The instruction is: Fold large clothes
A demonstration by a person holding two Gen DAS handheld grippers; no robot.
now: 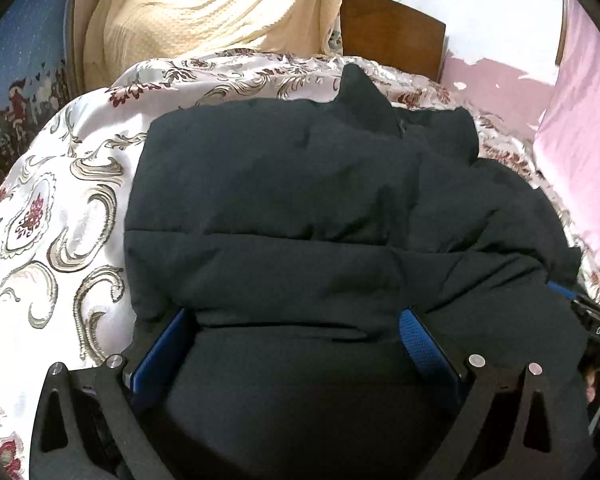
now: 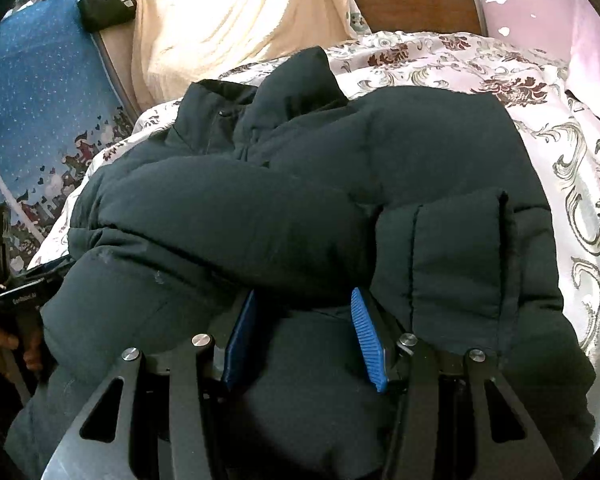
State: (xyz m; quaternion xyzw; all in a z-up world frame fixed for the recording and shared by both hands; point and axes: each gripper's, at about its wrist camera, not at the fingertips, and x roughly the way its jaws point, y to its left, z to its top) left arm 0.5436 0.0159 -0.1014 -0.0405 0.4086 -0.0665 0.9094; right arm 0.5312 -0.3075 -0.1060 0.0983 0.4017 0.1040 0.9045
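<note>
Nearest the lens in the left wrist view, the left tool (image 1: 296, 344) stands spread to its widest, blue pads either side of a bulge of the dark puffer jacket (image 1: 300, 208). The pads flank the cloth; whether they press it cannot be told, and at that spread a real hold looks unlikely.

In the right wrist view, the right tool (image 2: 304, 332) stands part way closed, with a roll of padded fabric lying over the fingertips and between the pads. It appears to pinch that fold, though the contact itself is hidden under the cloth.

The jacket lies on the bed, on the floral bedspread (image 2: 560, 152), bunched into a thick bundle with one sleeve cuff (image 2: 460, 256) folded across the top and the collar at the far end. A cream blanket (image 1: 204, 12) hangs behind, and a small black bag (image 2: 107, 2) sits at the far left.

Risks, as judged from here:
- The filling is springy; once released, the fold may puff open and the sleeve may slide off.
- The bedspread looks slick, so pushing may shift the whole bundle rather than crease it.
- A one-sided pull by the right tool may skew the fold.
- The two tools work close together and may collide.
</note>
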